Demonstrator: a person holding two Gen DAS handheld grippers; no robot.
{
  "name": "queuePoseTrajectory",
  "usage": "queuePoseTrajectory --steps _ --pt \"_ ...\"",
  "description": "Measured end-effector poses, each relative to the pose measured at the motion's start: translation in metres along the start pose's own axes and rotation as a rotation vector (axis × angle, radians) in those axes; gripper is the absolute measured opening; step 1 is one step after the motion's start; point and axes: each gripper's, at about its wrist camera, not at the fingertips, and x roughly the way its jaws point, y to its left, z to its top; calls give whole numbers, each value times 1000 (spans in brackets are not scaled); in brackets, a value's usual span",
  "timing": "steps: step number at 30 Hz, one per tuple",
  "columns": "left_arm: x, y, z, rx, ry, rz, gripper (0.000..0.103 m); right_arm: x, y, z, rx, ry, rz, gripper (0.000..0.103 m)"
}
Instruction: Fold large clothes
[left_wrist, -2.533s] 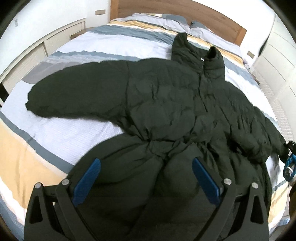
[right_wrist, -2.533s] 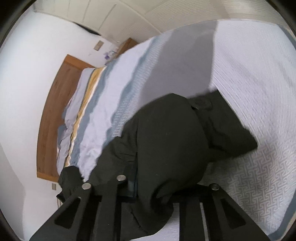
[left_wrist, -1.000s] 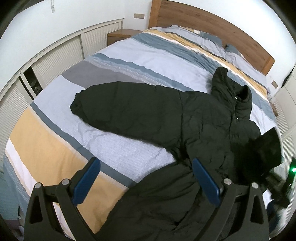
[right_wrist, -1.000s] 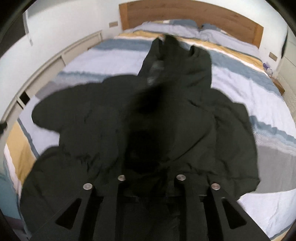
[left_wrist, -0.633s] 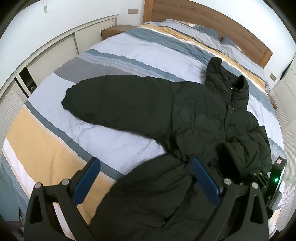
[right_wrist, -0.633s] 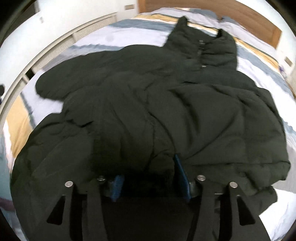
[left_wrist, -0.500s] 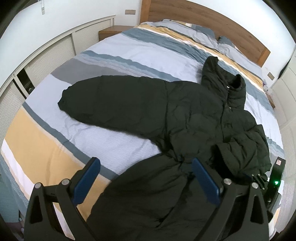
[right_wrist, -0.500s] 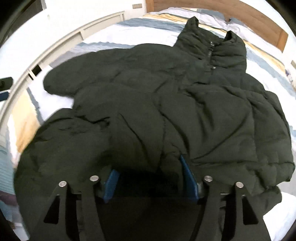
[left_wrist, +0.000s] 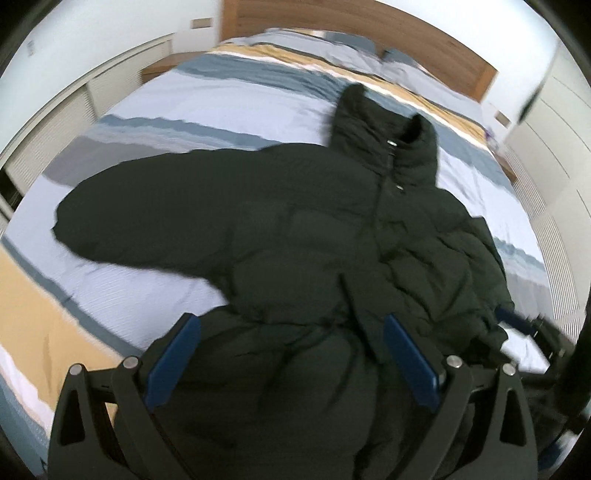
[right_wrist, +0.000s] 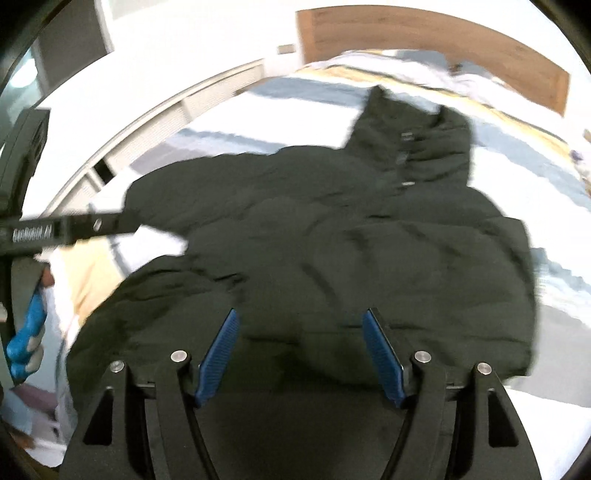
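A large black puffer jacket (left_wrist: 295, 236) lies face up on the striped bed, hood toward the headboard. Its left sleeve (left_wrist: 147, 214) stretches out to the left. Its right sleeve (left_wrist: 443, 273) lies folded in over the body. My left gripper (left_wrist: 288, 347) is open and empty above the jacket's lower part. My right gripper (right_wrist: 299, 343) is open and empty above the lower right of the jacket (right_wrist: 351, 240). The left gripper's body (right_wrist: 26, 206) shows at the left edge of the right wrist view.
The bed (left_wrist: 221, 96) has grey, blue, yellow and white stripes, with pillows by the wooden headboard (left_wrist: 369, 33). White cabinets (left_wrist: 55, 122) run along the left. A nightstand (left_wrist: 166, 68) stands at the far left. White wardrobes (left_wrist: 546, 147) stand on the right.
My right gripper carried the right sleeve over the jacket body, then opened and let it go. Both grippers have shifted closer over the jacket's lower part.
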Motion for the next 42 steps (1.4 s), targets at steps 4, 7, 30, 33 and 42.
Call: queuePoseTrajectory --steps 4,7,30,33,42 --pt "15 -39 6 41 0 -48 100 -9 -47 7 44 -25 -109 69" --pt "29 -74 12 81 -9 -80 100 -9 -82 15 86 -41 -178 69" --pt "182 -140 -20 195 57 24 103 117 -158 -25 215 100 -221 72" --pt "183 -141 -22 205 59 35 103 120 -159 -27 219 115 -225 72" --pt "137 -128 -27 193 18 70 103 61 -127 -12 202 43 -226 72"
